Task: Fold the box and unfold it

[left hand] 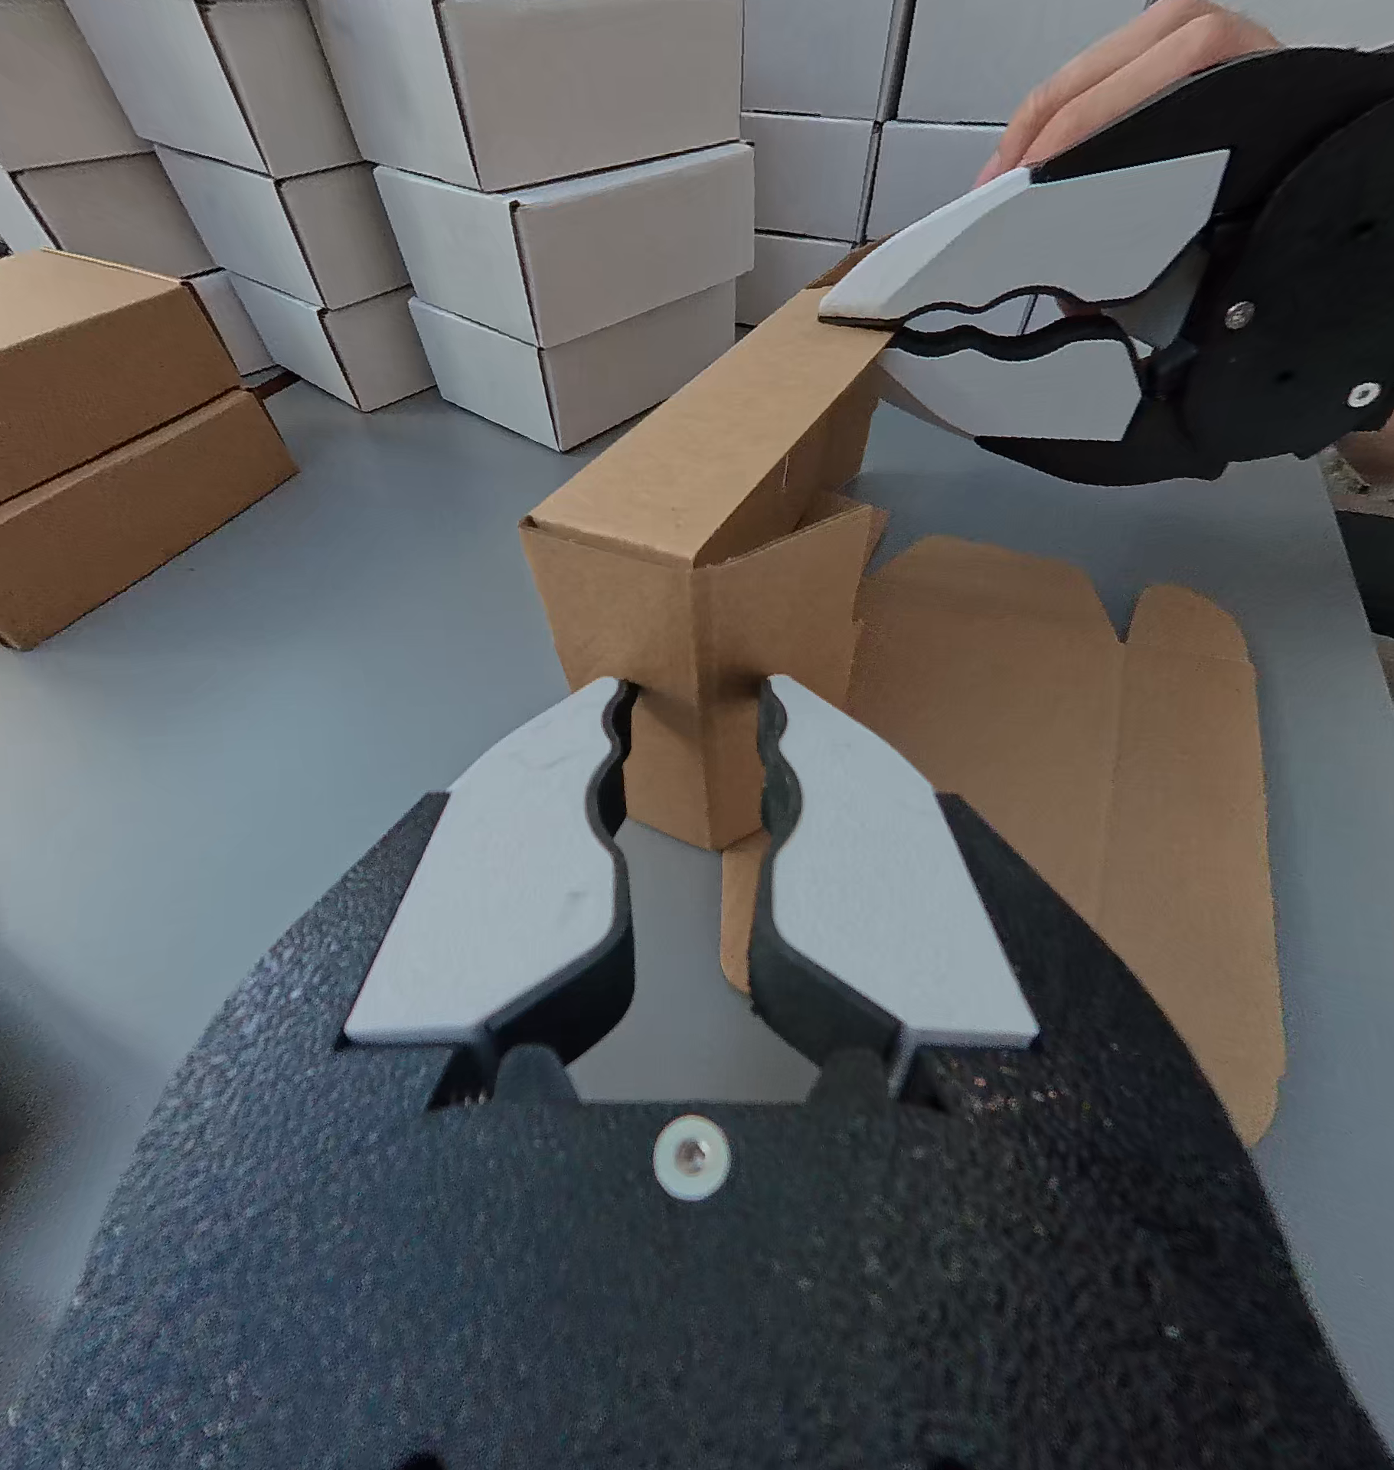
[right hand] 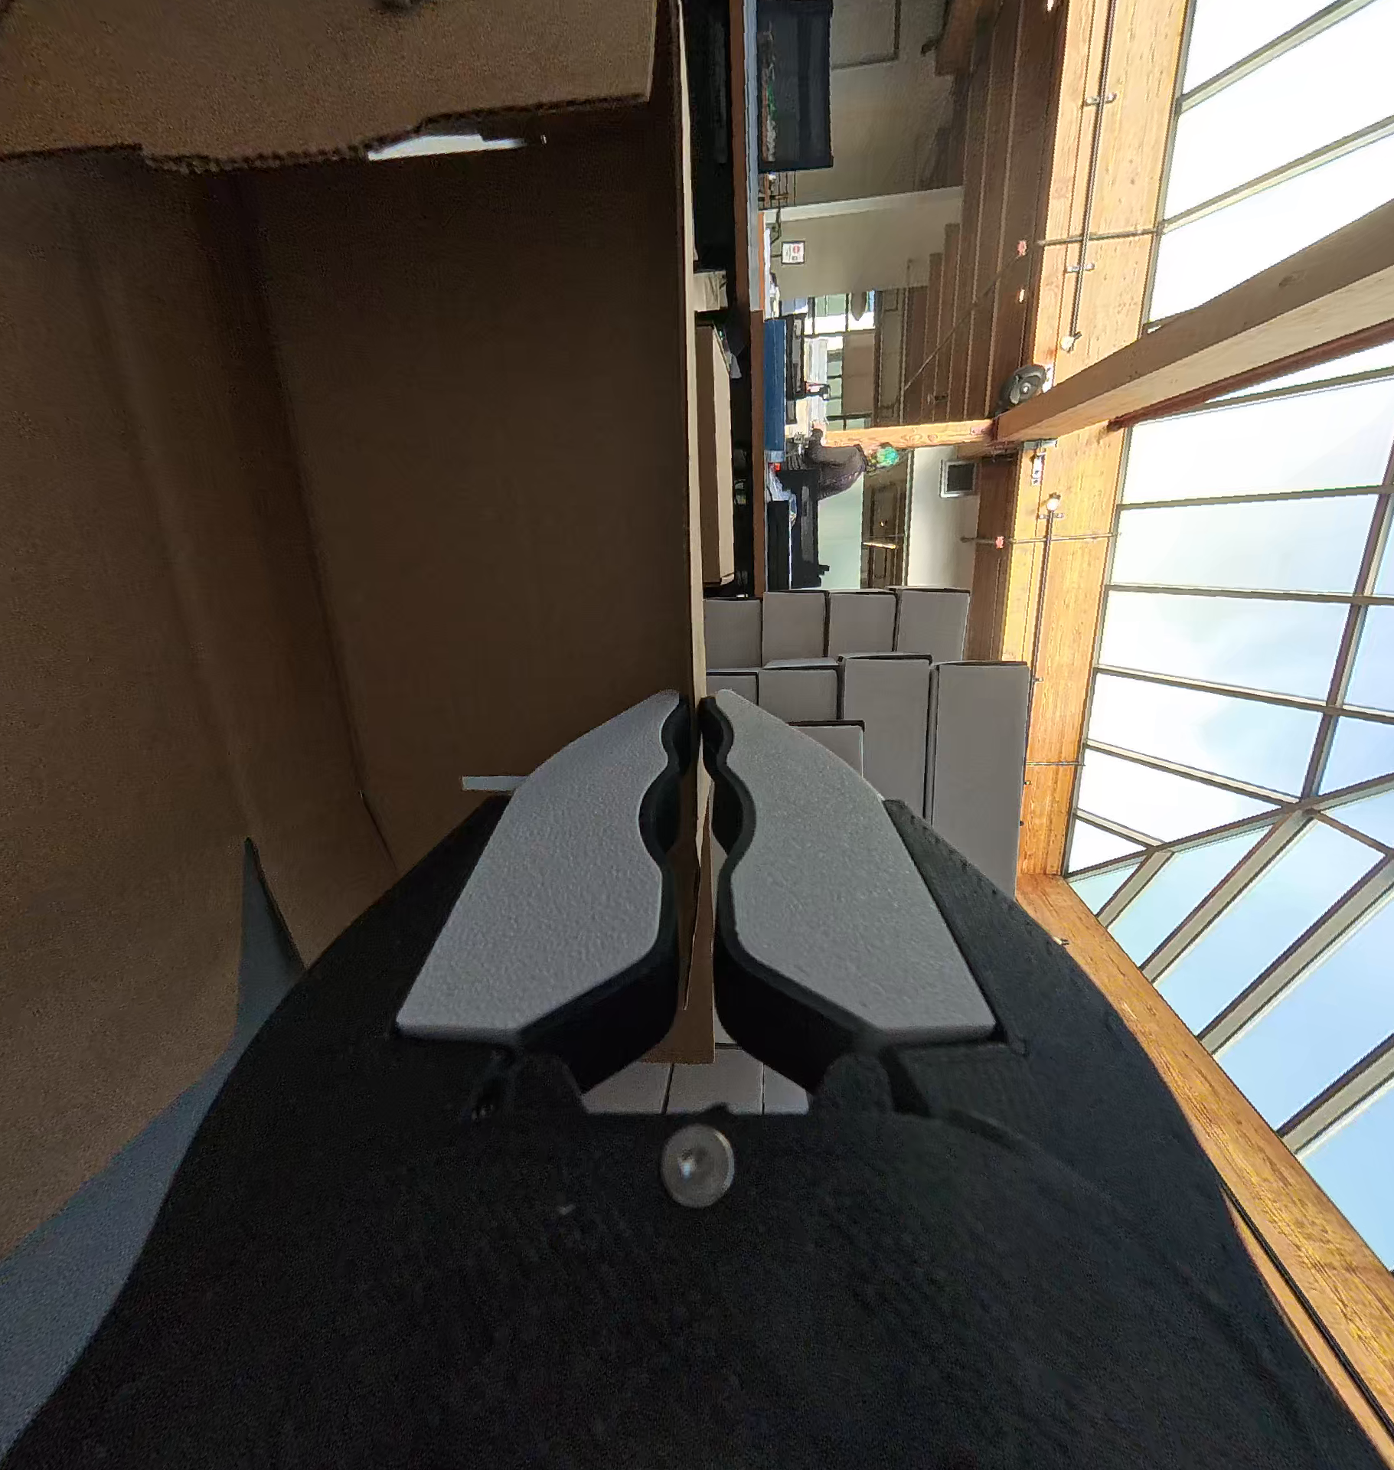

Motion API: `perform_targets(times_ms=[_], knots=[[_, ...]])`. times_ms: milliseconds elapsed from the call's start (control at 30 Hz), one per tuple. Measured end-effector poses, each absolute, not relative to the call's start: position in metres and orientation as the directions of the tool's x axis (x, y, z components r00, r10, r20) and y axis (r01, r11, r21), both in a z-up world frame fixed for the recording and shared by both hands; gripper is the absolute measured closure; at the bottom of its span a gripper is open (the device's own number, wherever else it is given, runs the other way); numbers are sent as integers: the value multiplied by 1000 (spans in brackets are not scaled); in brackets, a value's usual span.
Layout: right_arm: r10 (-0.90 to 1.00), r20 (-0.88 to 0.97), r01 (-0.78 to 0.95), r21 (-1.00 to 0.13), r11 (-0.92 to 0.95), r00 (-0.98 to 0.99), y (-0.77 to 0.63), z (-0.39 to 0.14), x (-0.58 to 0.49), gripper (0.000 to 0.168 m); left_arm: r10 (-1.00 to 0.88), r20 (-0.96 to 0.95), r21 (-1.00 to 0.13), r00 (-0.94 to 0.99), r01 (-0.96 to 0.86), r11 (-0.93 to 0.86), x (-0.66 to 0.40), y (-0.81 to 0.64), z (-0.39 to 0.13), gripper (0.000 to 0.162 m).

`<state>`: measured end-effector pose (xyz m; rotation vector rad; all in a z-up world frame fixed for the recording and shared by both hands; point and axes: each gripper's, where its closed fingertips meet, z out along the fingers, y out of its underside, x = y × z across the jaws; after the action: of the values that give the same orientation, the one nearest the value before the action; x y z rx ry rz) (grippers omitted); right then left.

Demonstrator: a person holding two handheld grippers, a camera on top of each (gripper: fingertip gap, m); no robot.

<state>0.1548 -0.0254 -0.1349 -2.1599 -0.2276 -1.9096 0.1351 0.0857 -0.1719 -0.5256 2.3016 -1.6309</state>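
While your right gripper (left hand: 876, 334) clamps the box (left hand: 677, 509) wall's top edge, keep your left gripper (left hand: 693, 700), fingers apart, straddling the corner near the table (left hand: 280, 636) centre; fold slowly.

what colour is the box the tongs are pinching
Plain brown cardboard box, no print visible. It shows best in the left wrist view, beside white boxes stacked behind.

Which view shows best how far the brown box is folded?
The left wrist view: the brown box shows one wall raised, its other panels flat on the grey table, and the right gripper pinching the wall's top edge. The right wrist view shows only that wall, edge-on in its gripper.
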Motion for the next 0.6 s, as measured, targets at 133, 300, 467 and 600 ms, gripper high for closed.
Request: perform_targets(times_ms=[133, 300, 467, 600], knots=[[-82, 987, 317, -123, -940, 140, -25, -135, 153, 166, -514, -38, -935, -857, -151, 320, 142, 81, -174, 123], [-78, 980, 346, -138, -928, 181, -22, -136, 151, 165, -612, -128, -912, -781, -150, 383, 165, 80, -176, 128], [-100, 973, 364, -172, -915, 208, -24, -136, 153, 165, -619, -137, -911, -774, -148, 386, 181, 76, -177, 130], [-130, 959, 375, -220, -901, 251, -23, -136, 154, 164, -655, -56, -914, -753, -225, 337, 194, 72, -178, 135]])
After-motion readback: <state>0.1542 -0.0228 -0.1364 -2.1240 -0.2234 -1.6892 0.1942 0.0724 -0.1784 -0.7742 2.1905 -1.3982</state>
